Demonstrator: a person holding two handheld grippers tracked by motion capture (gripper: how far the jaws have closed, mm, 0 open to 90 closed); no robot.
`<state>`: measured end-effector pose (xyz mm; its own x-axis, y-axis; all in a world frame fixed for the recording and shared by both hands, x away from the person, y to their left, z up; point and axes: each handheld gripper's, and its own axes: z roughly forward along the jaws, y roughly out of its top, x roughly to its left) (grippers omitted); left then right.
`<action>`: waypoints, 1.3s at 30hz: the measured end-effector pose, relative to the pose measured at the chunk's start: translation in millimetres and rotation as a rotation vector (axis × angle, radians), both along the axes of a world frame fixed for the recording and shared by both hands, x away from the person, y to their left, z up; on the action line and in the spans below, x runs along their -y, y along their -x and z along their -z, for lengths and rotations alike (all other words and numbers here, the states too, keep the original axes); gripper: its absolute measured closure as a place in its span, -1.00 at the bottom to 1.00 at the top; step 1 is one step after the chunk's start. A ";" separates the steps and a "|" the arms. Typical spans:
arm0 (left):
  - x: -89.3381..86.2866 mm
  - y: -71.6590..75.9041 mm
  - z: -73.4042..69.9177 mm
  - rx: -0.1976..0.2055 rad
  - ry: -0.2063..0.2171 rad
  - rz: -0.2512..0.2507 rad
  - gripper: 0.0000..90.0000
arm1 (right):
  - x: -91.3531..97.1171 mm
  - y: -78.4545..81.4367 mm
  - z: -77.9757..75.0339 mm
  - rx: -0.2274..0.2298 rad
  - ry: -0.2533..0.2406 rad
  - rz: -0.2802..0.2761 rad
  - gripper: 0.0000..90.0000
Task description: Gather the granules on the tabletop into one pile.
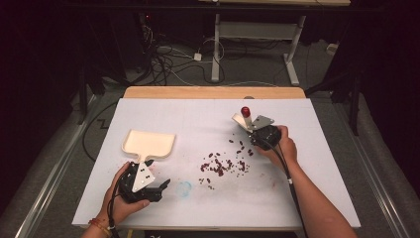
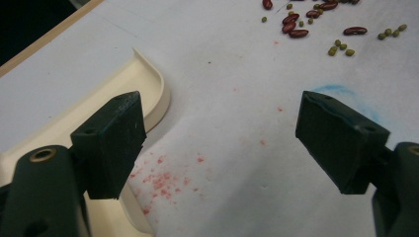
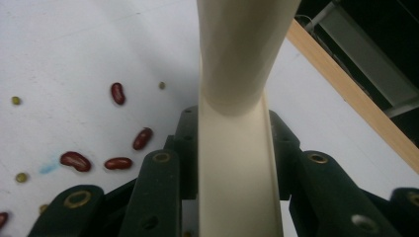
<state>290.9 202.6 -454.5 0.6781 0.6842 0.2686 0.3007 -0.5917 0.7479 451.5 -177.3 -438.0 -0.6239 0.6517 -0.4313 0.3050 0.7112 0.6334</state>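
A cream dustpan [image 1: 148, 142] lies flat at the table's left, its handle pointing toward the person. My left gripper [image 1: 156, 174] sits low at that handle's end, open, with bare table between its jaws. In the left gripper view [image 2: 217, 128] the dustpan's rim [image 2: 157, 94] lies beside the left jaw. Red beans [image 1: 223, 166] and small green beans [image 2: 341, 47] are scattered mid-table. My right gripper [image 1: 255, 130] is beyond the beans at the right, shut on a cream tool handle [image 3: 236, 148] with a red end [image 1: 245, 111] sticking up.
The white table cover [image 1: 208, 208] has a blue smudge [image 1: 184, 189] near the left gripper and faint red stains. A wooden edge [image 1: 213, 92] runs along the far side. Beyond it are cables and desk legs on the floor.
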 end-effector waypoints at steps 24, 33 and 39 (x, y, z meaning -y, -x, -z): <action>-2.2 -0.2 1.1 -0.009 -0.006 0.012 -0.58 | -57.4 60.2 2.4 -0.018 0.007 -0.223 0.49; -2.5 0.3 1.3 -0.015 -0.012 0.018 -0.58 | -57.8 71.6 -3.7 -0.029 0.020 -0.286 0.49; -1.7 0.6 0.9 -0.016 -0.010 0.020 -0.58 | -48.2 66.9 -11.6 -0.017 -0.018 -0.280 0.50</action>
<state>290.3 204.4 -455.4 0.6958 0.6679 0.2641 0.3010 -0.6050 0.7371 384.6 -129.1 -426.4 -0.7877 0.4606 -0.4091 0.1088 0.7576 0.6436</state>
